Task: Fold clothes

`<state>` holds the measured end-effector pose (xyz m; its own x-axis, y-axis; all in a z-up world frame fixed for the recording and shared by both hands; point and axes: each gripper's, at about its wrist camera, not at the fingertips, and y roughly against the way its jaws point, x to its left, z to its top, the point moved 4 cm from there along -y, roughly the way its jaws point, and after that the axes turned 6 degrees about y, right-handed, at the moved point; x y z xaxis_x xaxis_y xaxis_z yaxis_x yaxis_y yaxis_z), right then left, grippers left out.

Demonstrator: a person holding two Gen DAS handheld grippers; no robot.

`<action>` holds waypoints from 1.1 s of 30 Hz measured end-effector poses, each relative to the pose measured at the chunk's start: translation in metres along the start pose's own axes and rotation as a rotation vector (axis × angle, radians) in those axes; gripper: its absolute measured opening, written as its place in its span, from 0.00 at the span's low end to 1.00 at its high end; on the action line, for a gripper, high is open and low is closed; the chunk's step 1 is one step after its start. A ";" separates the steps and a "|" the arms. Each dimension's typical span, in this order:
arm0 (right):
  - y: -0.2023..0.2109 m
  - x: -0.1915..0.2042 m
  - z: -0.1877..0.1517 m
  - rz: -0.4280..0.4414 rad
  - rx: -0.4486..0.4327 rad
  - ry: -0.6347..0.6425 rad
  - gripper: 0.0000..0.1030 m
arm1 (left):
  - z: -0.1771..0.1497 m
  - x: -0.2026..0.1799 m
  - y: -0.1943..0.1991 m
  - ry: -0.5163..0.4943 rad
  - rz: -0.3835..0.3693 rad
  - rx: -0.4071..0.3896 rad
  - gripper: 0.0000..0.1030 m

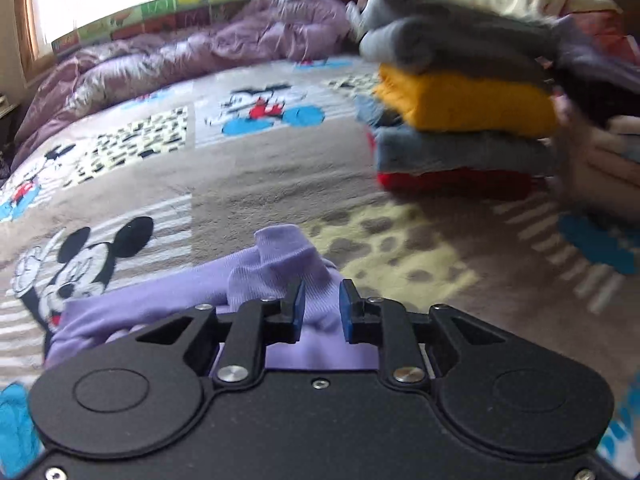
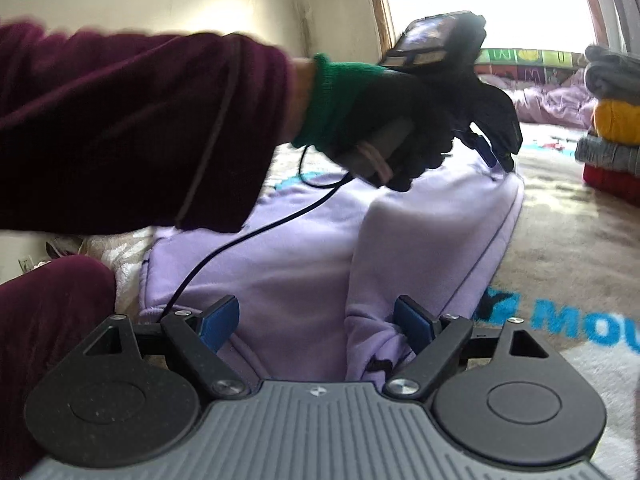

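Observation:
A lilac garment (image 2: pixel 304 256) lies partly folded on the Mickey Mouse blanket (image 1: pixel 224 176). In the left wrist view a bunched lilac corner (image 1: pixel 280 268) rises between the blue pads of my left gripper (image 1: pixel 322 308), whose jaws stand a narrow gap apart with cloth between them. The left gripper also shows in the right wrist view (image 2: pixel 494 156), held by a gloved hand at the garment's far edge. My right gripper (image 2: pixel 316 324) is open wide over the garment's near edge, its right pad (image 2: pixel 414 326) touching a fold.
A stack of folded clothes (image 1: pixel 464 104) in grey, yellow, blue-grey and red stands at the right of the bed. A rumpled purple quilt (image 1: pixel 168 60) lies along the far side by the window. A black cable (image 2: pixel 248 240) crosses the garment.

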<state>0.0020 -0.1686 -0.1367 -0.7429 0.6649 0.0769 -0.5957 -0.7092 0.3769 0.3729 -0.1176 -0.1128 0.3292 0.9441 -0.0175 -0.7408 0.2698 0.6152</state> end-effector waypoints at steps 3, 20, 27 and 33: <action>0.007 0.002 0.002 0.000 -0.014 0.018 0.81 | -0.020 -0.007 0.037 -0.022 -0.049 -0.020 0.17; 0.015 0.009 -0.020 -0.055 0.081 0.111 0.74 | -0.147 -0.028 0.110 0.075 -0.189 0.000 0.17; 0.024 0.014 -0.019 -0.074 0.043 0.097 0.73 | -0.144 -0.040 0.147 0.035 -0.208 -0.084 0.17; 0.035 0.033 -0.024 -0.101 0.057 0.168 0.71 | -0.164 -0.049 0.150 0.020 -0.223 -0.047 0.17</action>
<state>-0.0505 -0.1768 -0.1433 -0.7236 0.6802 -0.1175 -0.6551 -0.6231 0.4273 0.1500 -0.0923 -0.1492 0.4765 0.8637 -0.1644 -0.6779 0.4800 0.5568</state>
